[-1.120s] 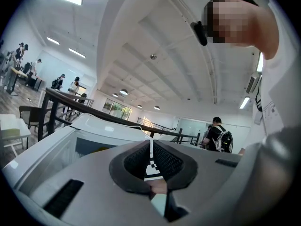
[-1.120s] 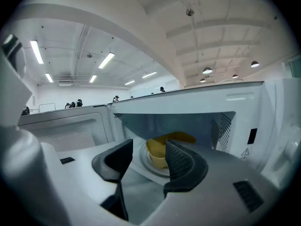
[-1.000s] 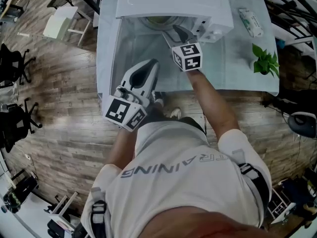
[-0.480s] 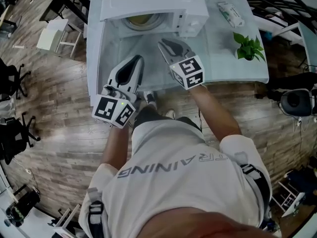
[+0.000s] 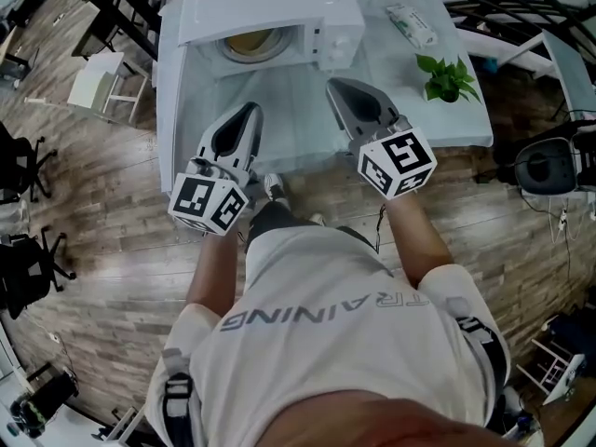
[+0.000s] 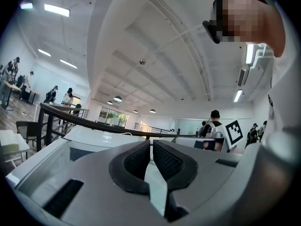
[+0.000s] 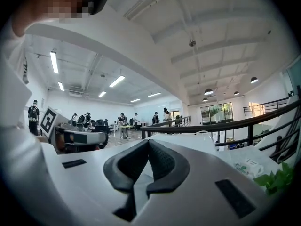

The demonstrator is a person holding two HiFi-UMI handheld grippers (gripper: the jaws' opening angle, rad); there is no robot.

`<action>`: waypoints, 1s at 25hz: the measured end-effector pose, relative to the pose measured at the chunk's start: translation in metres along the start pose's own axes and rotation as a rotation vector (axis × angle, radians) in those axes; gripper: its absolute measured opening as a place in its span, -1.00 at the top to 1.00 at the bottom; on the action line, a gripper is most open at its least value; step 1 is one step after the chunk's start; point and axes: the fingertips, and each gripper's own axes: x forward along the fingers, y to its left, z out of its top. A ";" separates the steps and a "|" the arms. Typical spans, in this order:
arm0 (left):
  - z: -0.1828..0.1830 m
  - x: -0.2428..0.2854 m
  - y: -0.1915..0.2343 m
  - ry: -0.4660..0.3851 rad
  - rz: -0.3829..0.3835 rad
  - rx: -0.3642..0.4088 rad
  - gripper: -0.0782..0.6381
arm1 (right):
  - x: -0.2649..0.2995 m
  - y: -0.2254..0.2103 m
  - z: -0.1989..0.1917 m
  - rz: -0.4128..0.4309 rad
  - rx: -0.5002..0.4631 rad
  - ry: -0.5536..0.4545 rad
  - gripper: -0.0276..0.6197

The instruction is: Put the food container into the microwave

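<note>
The food container (image 5: 251, 45) sits inside the microwave (image 5: 270, 3). Its round, yellowish shape shows in the open front. It is straight ahead of the left gripper (image 5: 250, 110), well past its tips. From the right gripper (image 5: 335, 84) it is ahead and to the left. Neither gripper touches it.

The left gripper's jaws are almost together, with only a thin slit between the dark pads. Nothing is in the slit. The right gripper's jaws have just been closing, and their tips now meet. Nothing is between them either. Both grippers point level toward the microwave, side by side but apart. Their tips are over the near part of the white table (image 5: 303, 124).

A small green plant (image 5: 445, 77) stands on the table to the right of the right gripper. A flat white packet (image 5: 410, 24) lies farther ahead, past the plant. Behind both grippers is the person in a white shirt (image 5: 326, 343), standing on a wooden floor (image 5: 112, 240).
</note>
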 end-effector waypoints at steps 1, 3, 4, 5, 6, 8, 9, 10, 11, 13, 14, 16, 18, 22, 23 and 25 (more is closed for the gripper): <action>0.001 -0.001 -0.002 0.003 0.002 0.011 0.65 | -0.008 0.000 0.007 -0.005 -0.006 -0.009 0.84; 0.002 -0.002 -0.007 0.005 0.003 0.021 0.65 | -0.024 0.000 0.019 -0.021 -0.024 -0.029 0.84; 0.003 -0.004 -0.009 0.005 0.003 0.022 0.65 | -0.031 0.000 0.024 -0.031 -0.036 -0.038 0.84; 0.004 -0.005 -0.010 0.004 0.002 0.023 0.65 | -0.037 -0.001 0.028 -0.043 -0.049 -0.046 0.84; 0.004 -0.005 -0.012 0.005 0.003 0.024 0.65 | -0.042 -0.001 0.032 -0.053 -0.064 -0.053 0.84; 0.004 -0.007 -0.015 0.007 0.005 0.027 0.65 | -0.048 -0.003 0.034 -0.068 -0.087 -0.059 0.84; 0.004 -0.007 -0.016 0.009 0.005 0.027 0.65 | -0.050 -0.003 0.034 -0.071 -0.094 -0.058 0.84; 0.003 -0.008 -0.017 0.010 0.005 0.028 0.65 | -0.051 -0.003 0.034 -0.070 -0.097 -0.057 0.84; 0.003 -0.009 -0.018 0.010 0.005 0.029 0.65 | -0.051 -0.001 0.033 -0.067 -0.098 -0.057 0.84; 0.004 -0.010 -0.018 0.009 0.005 0.029 0.65 | -0.051 0.001 0.032 -0.061 -0.099 -0.055 0.84; 0.004 -0.011 -0.018 0.007 0.006 0.027 0.65 | -0.051 0.003 0.031 -0.059 -0.097 -0.051 0.84; 0.004 -0.012 -0.017 0.002 0.008 0.019 0.65 | -0.051 0.004 0.030 -0.057 -0.096 -0.045 0.84; 0.005 -0.013 -0.015 -0.003 0.013 0.015 0.65 | -0.050 0.005 0.028 -0.057 -0.099 -0.042 0.84; 0.006 -0.016 -0.013 -0.007 0.021 0.016 0.65 | -0.048 0.008 0.027 -0.051 -0.101 -0.043 0.84; 0.006 -0.017 -0.013 -0.007 0.021 0.016 0.65 | -0.048 0.009 0.027 -0.049 -0.102 -0.042 0.84; 0.007 -0.018 -0.014 -0.008 0.019 0.015 0.65 | -0.048 0.012 0.027 -0.045 -0.105 -0.040 0.84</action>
